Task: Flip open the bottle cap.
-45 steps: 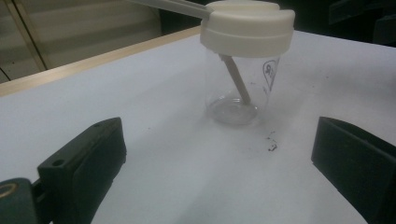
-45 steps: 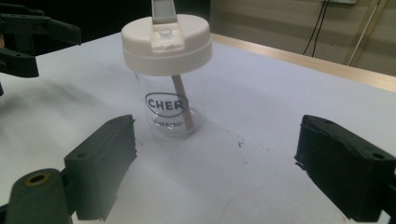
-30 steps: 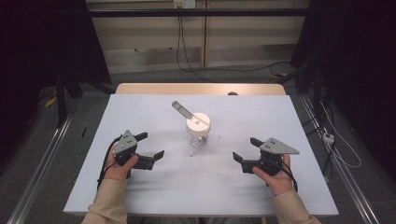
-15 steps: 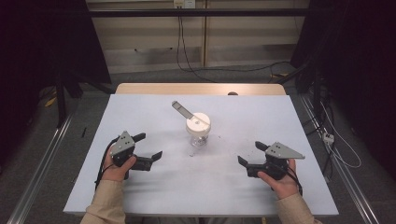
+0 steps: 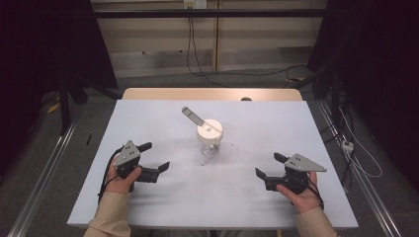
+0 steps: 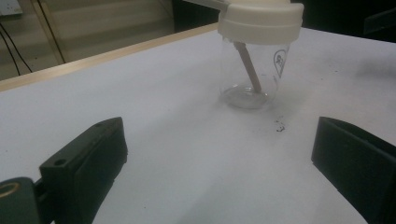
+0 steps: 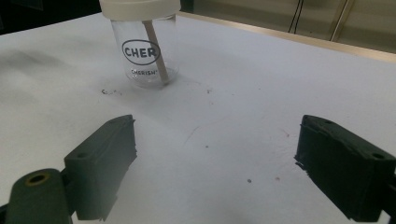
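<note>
**Lidded clear cup, mid-desk, both grippers empty: risks**

Clear cup (image 5: pixel 210 144): upright near the centre of the desk (image 5: pixel 148 113), printed "CHER…" on one side. Capped by a cream lid (image 5: pixel 210 130); fit of lid not verifiable. Thin stick (image 7: pixel 156 51) leaning inside, tip at the cup floor; flat grey handle (image 5: pixel 192 116) projecting above the lid toward the far left. A few dark specks on the desk just beside the base.

Left gripper (image 5: pixel 153 159): jaws spread wide, empty, well apart from the cup, aimed at it. Right gripper (image 5: pixel 269 165): likewise spread, empty, well apart.

Hazards, as judged: tall, light, top-heavy; likely to tip if nudged by one jaw before the other. Projecting handle liable to snag. Lid liable to lift off if gripped alone. Smooth wall liable to slip.
</note>
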Tool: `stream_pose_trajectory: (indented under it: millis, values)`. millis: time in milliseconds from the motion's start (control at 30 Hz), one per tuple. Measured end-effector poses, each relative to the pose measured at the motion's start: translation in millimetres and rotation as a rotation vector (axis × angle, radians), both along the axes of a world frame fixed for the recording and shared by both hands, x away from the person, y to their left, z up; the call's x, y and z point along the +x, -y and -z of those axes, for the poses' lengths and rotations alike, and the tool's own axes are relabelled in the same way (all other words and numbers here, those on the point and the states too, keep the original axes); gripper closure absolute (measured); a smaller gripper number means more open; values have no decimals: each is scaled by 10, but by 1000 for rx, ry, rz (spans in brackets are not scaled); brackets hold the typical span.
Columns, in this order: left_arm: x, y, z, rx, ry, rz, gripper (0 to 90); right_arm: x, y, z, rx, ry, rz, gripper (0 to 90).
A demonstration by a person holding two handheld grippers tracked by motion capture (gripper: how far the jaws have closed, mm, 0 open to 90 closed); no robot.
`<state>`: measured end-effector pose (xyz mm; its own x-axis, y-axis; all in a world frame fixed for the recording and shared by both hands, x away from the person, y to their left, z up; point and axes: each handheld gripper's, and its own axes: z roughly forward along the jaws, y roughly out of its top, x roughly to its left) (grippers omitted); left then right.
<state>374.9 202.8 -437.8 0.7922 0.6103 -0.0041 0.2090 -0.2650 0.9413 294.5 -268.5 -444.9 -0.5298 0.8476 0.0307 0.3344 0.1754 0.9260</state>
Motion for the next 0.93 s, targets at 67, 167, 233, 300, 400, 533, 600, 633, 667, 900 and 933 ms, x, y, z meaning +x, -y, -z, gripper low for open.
stream_pose_trajectory:
  millis: [67, 167, 233, 300, 400, 533, 600, 633, 667, 900, 933]
  values:
    - [-8, -9, 2, -3, -1, -5, 31, -8, 13, 8, -3, -1, 2, 119]
    - [-16, -27, 8, 0, -4, -4, 31, -19, 31, 14, -3, -2, 5, 119]
    - [-21, -34, 14, 3, -3, -2, 31, -22, 39, 16, -4, -2, 6, 119]
    - [-25, -39, 16, 1, -5, -2, 31, -23, 42, 18, -4, -2, 6, 119]
    - [-29, -54, 18, 2, -4, -5, 31, -23, 44, 21, -5, -2, 6, 119]
    - [-36, -77, 26, 3, -7, -8, 31, -24, 47, 28, -5, -5, 6, 119]
    - [-36, -94, 30, 11, -2, -9, 32, -23, 46, 30, -5, -6, 5, 119]
    - [-40, -96, 35, 2, -10, -11, 31, -24, 44, 31, -3, -8, 6, 119]
    - [-39, -104, 36, 1, -14, -12, 32, -23, 43, 33, -4, -8, 6, 119]
    - [-31, -97, 43, -1, -12, -13, 32, -10, 33, 37, -5, -7, 5, 119]
    - [-27, -97, 45, 0, -11, -11, 32, -5, 31, 38, -7, -5, 4, 119]
